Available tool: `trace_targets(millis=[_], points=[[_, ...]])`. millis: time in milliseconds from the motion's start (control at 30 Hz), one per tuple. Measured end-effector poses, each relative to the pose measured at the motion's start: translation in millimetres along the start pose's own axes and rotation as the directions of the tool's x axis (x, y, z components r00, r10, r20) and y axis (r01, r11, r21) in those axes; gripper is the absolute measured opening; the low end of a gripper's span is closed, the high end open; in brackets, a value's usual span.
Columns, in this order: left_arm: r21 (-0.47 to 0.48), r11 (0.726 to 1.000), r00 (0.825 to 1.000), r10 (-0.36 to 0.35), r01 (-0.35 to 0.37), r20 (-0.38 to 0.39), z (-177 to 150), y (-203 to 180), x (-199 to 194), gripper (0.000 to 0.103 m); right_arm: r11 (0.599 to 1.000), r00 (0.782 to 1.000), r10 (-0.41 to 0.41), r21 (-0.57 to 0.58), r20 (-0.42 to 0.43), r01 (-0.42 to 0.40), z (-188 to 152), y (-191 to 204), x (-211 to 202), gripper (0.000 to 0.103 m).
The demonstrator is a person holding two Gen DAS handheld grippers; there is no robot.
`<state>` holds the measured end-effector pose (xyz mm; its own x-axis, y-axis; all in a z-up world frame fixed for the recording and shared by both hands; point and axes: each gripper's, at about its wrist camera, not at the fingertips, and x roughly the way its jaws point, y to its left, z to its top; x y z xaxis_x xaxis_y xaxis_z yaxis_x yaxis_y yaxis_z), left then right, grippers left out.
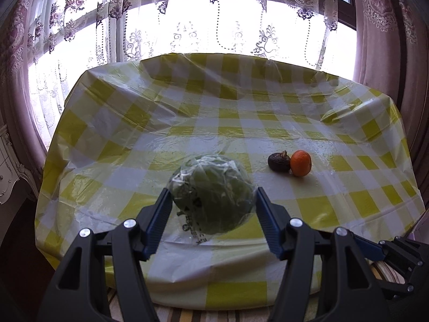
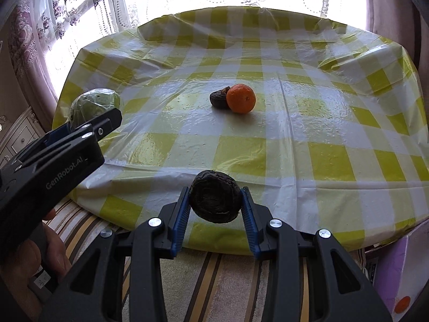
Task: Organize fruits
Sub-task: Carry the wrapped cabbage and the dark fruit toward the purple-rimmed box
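Two dark fruits [image 2: 215, 197], one orange [image 2: 240, 98], one cabbage [image 1: 211, 194]

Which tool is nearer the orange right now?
Right. The right tool, shut on a dark fruit, faces the orange across bare cloth. The left tool clamps the wrapped cabbage, farther off to the side.
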<state>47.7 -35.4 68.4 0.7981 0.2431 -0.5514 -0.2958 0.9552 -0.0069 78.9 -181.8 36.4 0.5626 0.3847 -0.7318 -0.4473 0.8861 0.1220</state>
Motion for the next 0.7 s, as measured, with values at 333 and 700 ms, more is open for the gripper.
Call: trace_targets(millis=[333,700], points=[[0.061,0.993,0.993,-0.099,0.103,-0.059,-13.7,-38.3,-17.4,0.063,0.998,1.0,-0.015,0.066,0.013,0.015,-21.5,-34.6,-27.1,0.037],[0.243,0.941,0.971,-0.218,0.236,-0.097,-42.2,-115.7,-47.7,0.063,0.981,0.998,-0.066,0.181,0.013,0.063,-51.3,-94.3,-59.1,0.037]])
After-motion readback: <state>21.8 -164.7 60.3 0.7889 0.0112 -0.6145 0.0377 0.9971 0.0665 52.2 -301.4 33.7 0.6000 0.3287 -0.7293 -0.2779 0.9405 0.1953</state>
